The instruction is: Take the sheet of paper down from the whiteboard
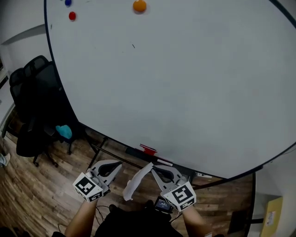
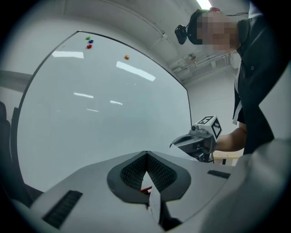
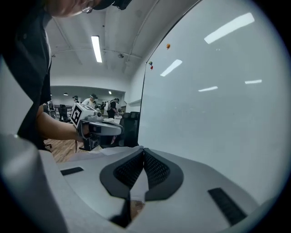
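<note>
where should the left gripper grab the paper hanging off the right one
Probably the free lower end of the paper, coming in from the side that faces the left gripper. The right gripper pinches its top, so it hangs limp and curled, lower end loose. The left fingers are shut and must open first.

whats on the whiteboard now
On the large white whiteboard, near its top: orange round magnet, red magnet, blue magnet. No paper; the white paper sheet is pinched in left tool and right tool below, covering part of its ledge.
</note>
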Demonstrator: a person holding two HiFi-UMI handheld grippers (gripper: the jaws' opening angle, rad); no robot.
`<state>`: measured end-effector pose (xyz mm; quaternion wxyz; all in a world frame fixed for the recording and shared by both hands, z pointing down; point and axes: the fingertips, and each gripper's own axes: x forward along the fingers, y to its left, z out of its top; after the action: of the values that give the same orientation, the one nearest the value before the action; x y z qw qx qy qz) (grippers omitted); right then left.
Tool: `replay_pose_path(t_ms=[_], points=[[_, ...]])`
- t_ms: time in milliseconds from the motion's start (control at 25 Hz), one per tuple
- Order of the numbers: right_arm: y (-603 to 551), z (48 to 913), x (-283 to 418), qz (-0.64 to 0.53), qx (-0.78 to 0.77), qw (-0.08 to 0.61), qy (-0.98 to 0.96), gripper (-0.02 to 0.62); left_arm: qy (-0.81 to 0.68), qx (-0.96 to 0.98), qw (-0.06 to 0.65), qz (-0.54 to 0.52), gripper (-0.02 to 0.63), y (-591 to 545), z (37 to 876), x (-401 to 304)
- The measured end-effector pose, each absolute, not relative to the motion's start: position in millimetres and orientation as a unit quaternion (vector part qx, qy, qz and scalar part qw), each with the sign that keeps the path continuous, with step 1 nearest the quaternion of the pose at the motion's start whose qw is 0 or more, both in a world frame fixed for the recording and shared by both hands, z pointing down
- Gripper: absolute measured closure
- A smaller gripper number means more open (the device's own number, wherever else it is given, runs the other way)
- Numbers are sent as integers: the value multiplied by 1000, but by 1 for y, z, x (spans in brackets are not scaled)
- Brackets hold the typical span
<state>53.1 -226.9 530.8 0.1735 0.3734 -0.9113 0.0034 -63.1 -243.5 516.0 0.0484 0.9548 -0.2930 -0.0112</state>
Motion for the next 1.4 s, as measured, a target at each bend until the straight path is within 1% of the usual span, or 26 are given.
replay_pose_path(t_ms=[240, 640, 920, 1400], points=[[-220, 581, 61, 31, 381, 173, -908, 577, -264, 962, 75, 10, 594, -224, 560, -52], [-212, 634, 74, 54, 386, 170, -905, 577, -270, 956, 114, 28, 594, -208, 606, -49], [-208, 643, 76, 68, 378, 174, -907, 577, -260, 957, 127, 29, 594, -207, 623, -39], [-215, 645, 63, 74, 371, 161, -912, 577, -249, 960, 127, 24, 594, -201, 615, -42]])
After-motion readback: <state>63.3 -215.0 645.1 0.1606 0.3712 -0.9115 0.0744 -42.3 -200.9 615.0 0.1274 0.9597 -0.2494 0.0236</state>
